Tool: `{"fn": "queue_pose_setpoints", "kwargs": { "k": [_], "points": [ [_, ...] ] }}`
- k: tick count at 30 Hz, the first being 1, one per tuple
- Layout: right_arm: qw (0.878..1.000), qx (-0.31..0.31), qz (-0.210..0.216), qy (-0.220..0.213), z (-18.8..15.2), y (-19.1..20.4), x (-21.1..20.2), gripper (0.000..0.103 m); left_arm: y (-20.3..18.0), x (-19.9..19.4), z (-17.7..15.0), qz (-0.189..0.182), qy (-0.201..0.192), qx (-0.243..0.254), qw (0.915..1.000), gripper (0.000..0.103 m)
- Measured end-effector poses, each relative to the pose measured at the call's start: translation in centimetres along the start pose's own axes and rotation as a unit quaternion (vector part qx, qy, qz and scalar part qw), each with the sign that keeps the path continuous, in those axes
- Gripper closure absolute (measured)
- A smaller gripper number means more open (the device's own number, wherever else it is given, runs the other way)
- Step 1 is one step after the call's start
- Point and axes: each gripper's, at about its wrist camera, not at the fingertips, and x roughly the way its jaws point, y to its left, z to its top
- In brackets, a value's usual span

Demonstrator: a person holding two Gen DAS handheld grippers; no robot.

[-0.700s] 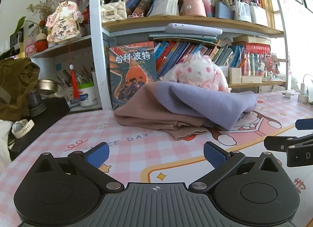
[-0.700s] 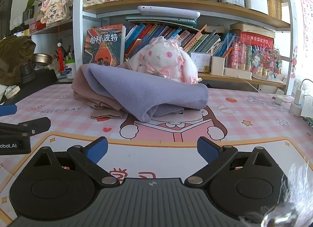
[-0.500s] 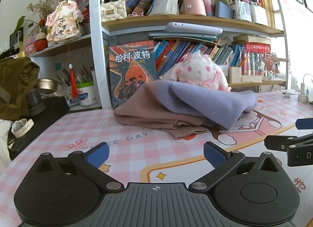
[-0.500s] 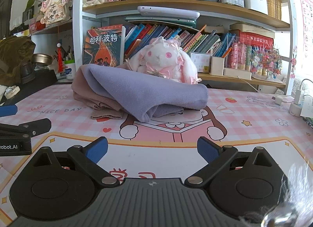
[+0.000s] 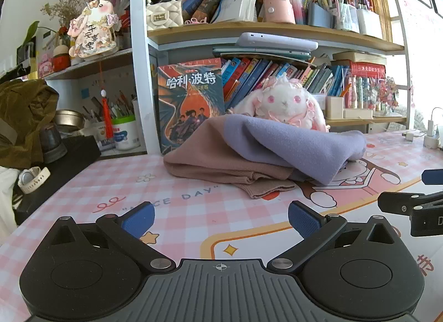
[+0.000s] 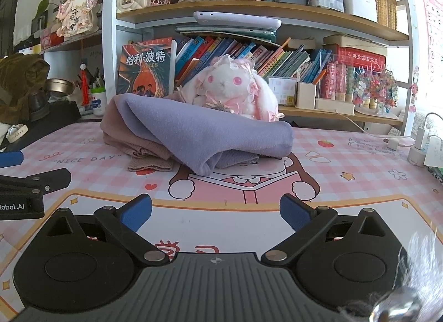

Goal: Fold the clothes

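Clothes [image 5: 265, 155] heaped in front of plush rabbit [image 5: 285, 105], unfolded; left gripper [image 5: 221, 218], right gripper [image 6: 216, 211] spread, empty, near heap for approach.

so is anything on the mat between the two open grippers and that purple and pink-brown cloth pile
Nothing visible. Only bare pink checked desk mat lies between the right gripper and the folded purple and pink-brown cloth pile, and likewise ahead of the left gripper. The white plush rabbit sits behind the pile.
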Motion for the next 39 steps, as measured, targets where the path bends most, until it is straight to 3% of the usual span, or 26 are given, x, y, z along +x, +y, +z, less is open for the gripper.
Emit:
{"fn": "queue_pose_setpoints", "kwargs": {
  "k": [39],
  "points": [
    [1.000, 0.002, -0.001, -0.005, -0.02, -0.11, -0.13, 0.003, 0.35, -0.06, 0.12, 0.003, 0.002, -0.006, 1.0000, 0.000]
  ]
}}
